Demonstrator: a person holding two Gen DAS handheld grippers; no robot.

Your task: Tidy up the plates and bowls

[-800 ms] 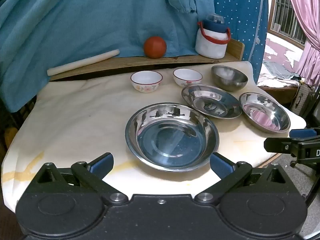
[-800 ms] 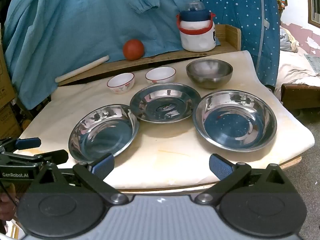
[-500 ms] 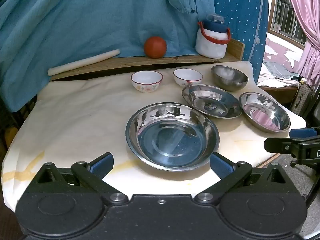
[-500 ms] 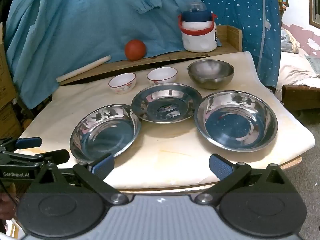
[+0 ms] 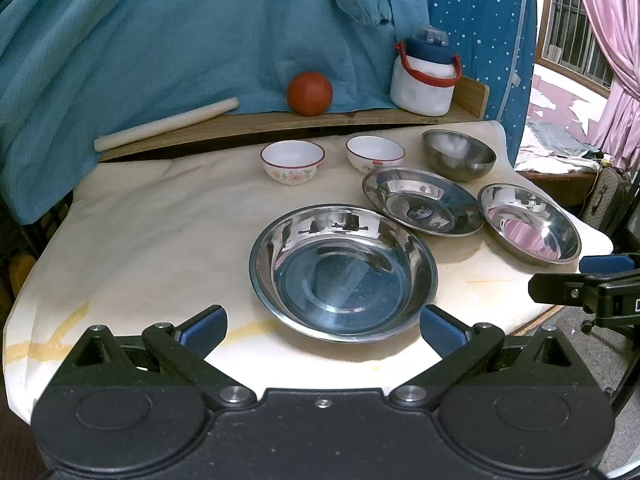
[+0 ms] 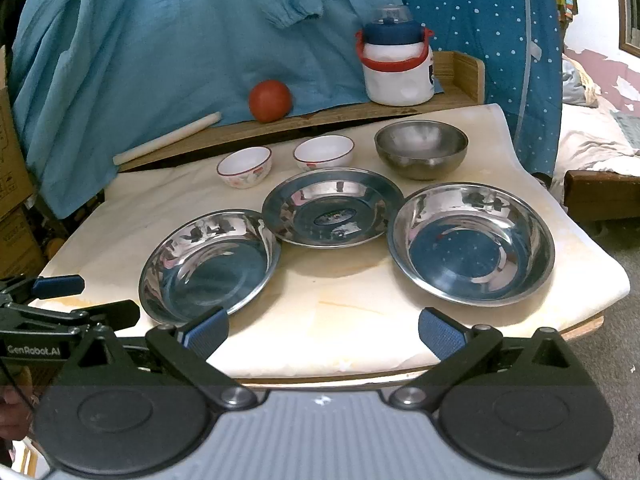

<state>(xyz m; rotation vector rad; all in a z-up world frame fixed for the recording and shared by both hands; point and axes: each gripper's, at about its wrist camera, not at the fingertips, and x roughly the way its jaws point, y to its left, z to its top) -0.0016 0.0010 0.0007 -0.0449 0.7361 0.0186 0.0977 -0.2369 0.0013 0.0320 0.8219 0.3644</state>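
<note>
Both sets of fingers are standing spread wide with nothing between them: my left gripper (image 5: 322, 326) at bottom centre of its frame, my right gripper (image 6: 323, 328) likewise. Just beyond, three steel plates (image 6: 210, 264) (image 6: 332, 210) (image 6: 472, 242) are sitting mid-frame on the worktop (image 6: 360, 332). Farther up, two white bowls (image 6: 245, 166) (image 6: 324, 153) and a steel bowl (image 6: 421, 148) are lining the back edge.

Three steel plates (image 6: 472, 242), two white bowls (image 6: 245, 167), one steel bowl (image 6: 421, 148).
</note>
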